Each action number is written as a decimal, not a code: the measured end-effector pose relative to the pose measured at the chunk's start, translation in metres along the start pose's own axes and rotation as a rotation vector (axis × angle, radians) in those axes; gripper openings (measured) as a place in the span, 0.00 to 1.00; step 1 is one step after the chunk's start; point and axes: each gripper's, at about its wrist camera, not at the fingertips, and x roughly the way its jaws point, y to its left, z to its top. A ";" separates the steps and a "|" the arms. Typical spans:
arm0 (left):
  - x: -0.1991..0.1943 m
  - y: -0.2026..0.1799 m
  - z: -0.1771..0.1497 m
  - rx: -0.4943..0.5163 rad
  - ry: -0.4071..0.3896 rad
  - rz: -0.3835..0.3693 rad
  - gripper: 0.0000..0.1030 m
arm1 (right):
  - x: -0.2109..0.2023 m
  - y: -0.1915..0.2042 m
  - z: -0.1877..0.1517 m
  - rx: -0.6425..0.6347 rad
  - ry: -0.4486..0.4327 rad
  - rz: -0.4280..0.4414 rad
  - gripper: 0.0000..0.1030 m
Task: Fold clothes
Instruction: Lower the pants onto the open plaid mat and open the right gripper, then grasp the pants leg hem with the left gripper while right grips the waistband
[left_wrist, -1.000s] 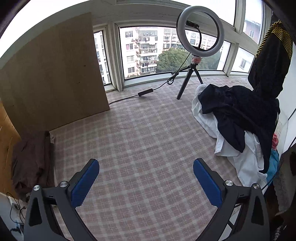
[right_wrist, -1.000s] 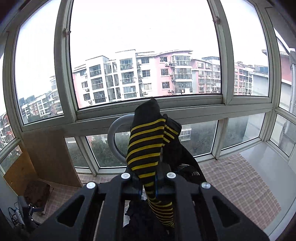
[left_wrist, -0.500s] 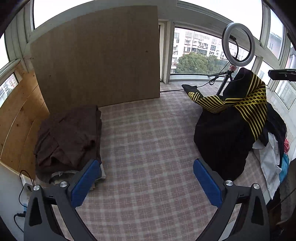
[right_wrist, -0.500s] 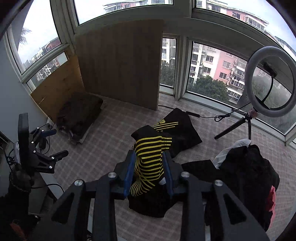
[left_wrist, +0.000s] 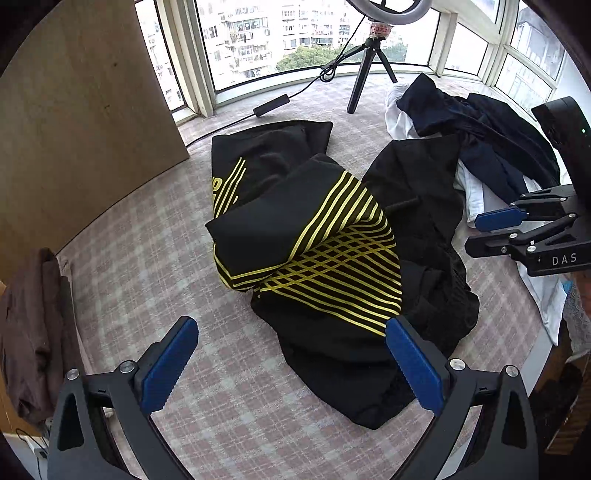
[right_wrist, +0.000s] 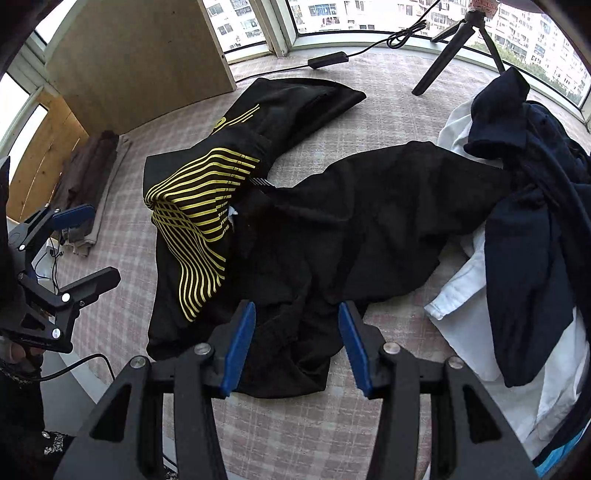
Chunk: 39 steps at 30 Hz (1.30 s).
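A black garment with yellow stripes lies crumpled in a heap on the checked cloth surface; it also shows in the right wrist view. My left gripper is open and empty, hovering just in front of the heap's near edge. My right gripper is open and empty, just above the garment's near hem. The right gripper also shows in the left wrist view, to the right of the garment, and the left gripper shows in the right wrist view, to its left.
A pile of dark navy and white clothes lies at the right. A folded brown garment sits at the left edge. A ring light on a tripod with its cable stands by the windows. A wooden board leans at the back left.
My right gripper has let go of the striped garment, which dropped from hanging into a heap on the surface. Both grippers have swung down toward it.
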 end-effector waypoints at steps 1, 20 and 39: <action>0.008 -0.009 0.011 0.025 -0.002 0.015 0.99 | 0.009 -0.001 0.001 0.007 0.008 0.007 0.45; 0.009 0.117 -0.032 -0.312 0.036 0.195 0.28 | -0.031 -0.022 -0.028 -0.026 -0.082 0.028 0.05; 0.024 0.054 0.029 -0.096 0.107 0.226 0.75 | -0.020 -0.031 -0.044 -0.052 -0.072 -0.070 0.05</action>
